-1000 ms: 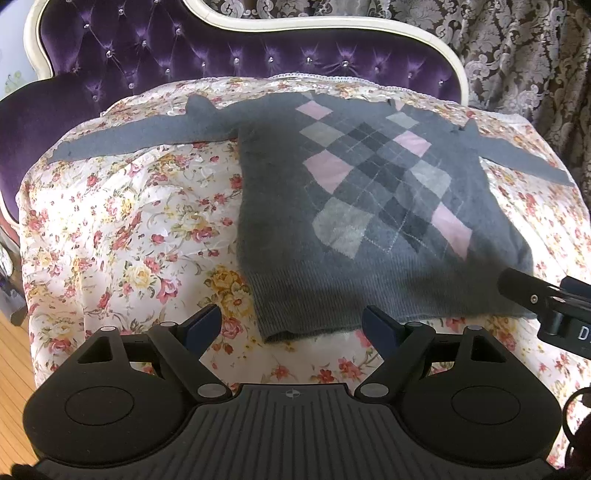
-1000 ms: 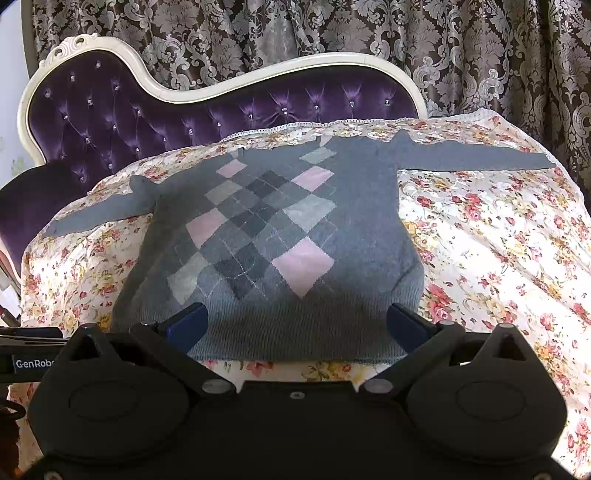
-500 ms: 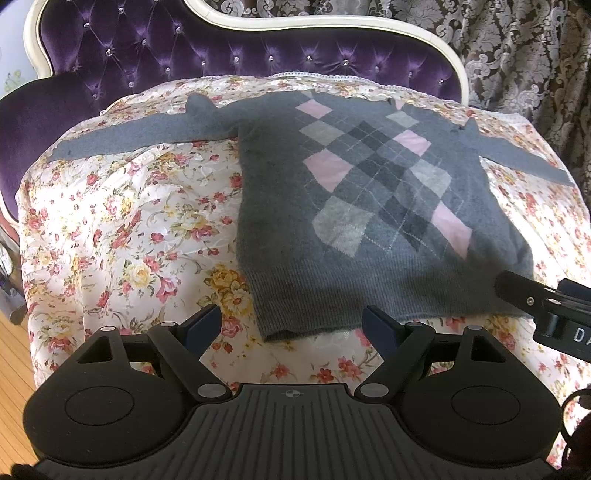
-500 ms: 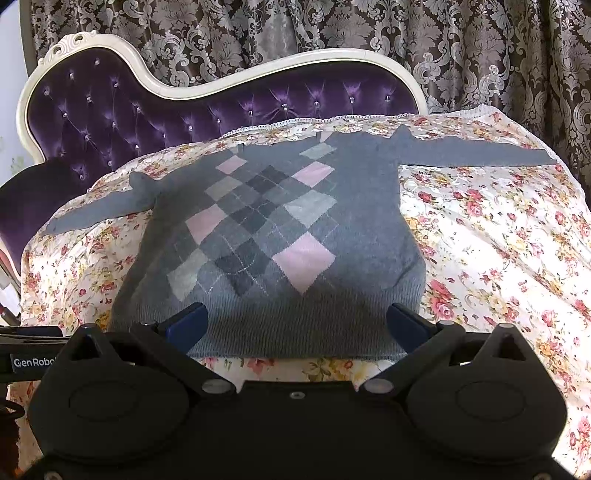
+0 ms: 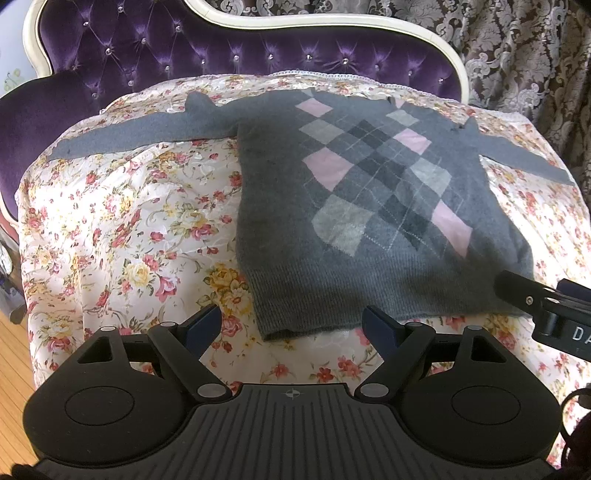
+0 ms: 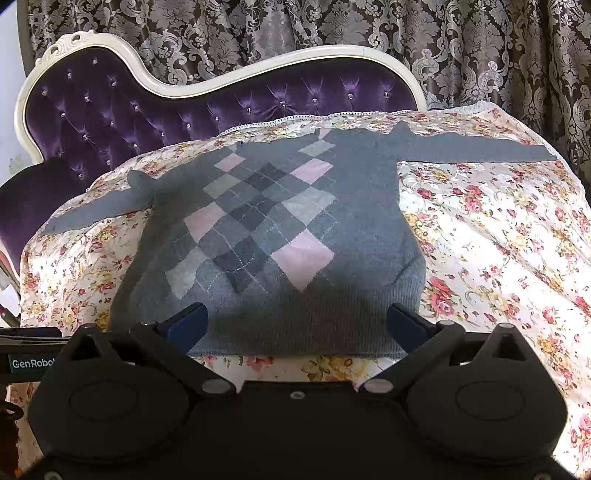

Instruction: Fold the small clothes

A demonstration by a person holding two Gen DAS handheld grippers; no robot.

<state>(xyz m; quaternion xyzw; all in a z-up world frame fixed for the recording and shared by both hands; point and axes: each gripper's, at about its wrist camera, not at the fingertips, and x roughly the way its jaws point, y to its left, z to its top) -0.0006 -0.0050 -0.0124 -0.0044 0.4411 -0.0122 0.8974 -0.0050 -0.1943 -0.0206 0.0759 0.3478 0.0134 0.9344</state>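
Risk, snagging: my guess was that either claw closing on the hem could catch the floral cover (image 5: 122, 229) along with the knit, since the sweater lay flat against it with no lifted edge to slip under.
Risk, uneven fold: the sleeves ran far out to both sides, so raising the hem first would likely drag them askew and leave a lopsided bundle.
Risk, slipping: the cover draped loosely over the purple tufted sofa (image 6: 177, 110), so a pull on the sweater might shift the cloth beneath and wrinkle both.
Sweater look: the grey sweater (image 5: 369, 206) was a soft knit with an argyle front of pink, pale grey and dark grey diamonds, a ribbed hem and plain grey sleeves.
Sweater place: it lay front up on the cover, neck toward the sofa back, hem nearest the cameras, both sleeves spread outward, unfolded.
Left claw: the left claw (image 5: 293, 326) stood wide and empty, hovering over the near left corner of the hem, touching nothing.
Right claw: the right claw (image 6: 295, 323) stood wide and empty too, poised above the hem.
Backdrop: a patterned curtain (image 6: 332, 29) hung behind the sofa.
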